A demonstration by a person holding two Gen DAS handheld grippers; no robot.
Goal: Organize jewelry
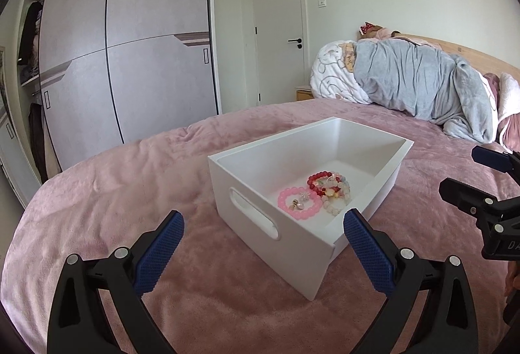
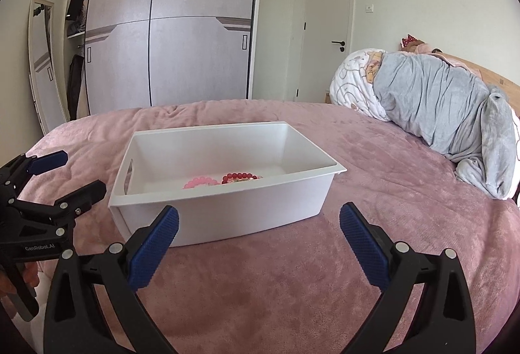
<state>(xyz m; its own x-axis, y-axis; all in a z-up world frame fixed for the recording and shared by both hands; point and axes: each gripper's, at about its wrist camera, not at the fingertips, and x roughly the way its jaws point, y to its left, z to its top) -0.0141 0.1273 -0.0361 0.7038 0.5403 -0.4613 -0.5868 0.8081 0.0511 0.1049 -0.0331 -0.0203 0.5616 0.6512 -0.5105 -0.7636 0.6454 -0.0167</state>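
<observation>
A white box [image 1: 247, 178] with handle slots stands on the pink bedspread. Inside lie a pink bead bracelet [image 1: 297, 203], a red bead bracelet [image 1: 317, 180] and pale bead bracelets [image 1: 339, 198], with small earrings inside the pink ring. In the right wrist view the box [image 2: 227, 208] shows the pink [image 2: 200, 182] and red [image 2: 240, 176] beads over its near wall. My left gripper [image 1: 263, 227] is open and empty, just before the box's near corner. My right gripper [image 2: 259, 224] is open and empty, in front of the box's long side.
The pink bedspread [image 1: 130, 191] covers the bed. A grey and white duvet heap [image 1: 416, 81] lies at the headboard, far right. A sliding wardrobe [image 1: 130, 45] and a door [image 1: 279, 29] stand beyond the bed. A mirror [image 2: 42, 61] leans by the wall.
</observation>
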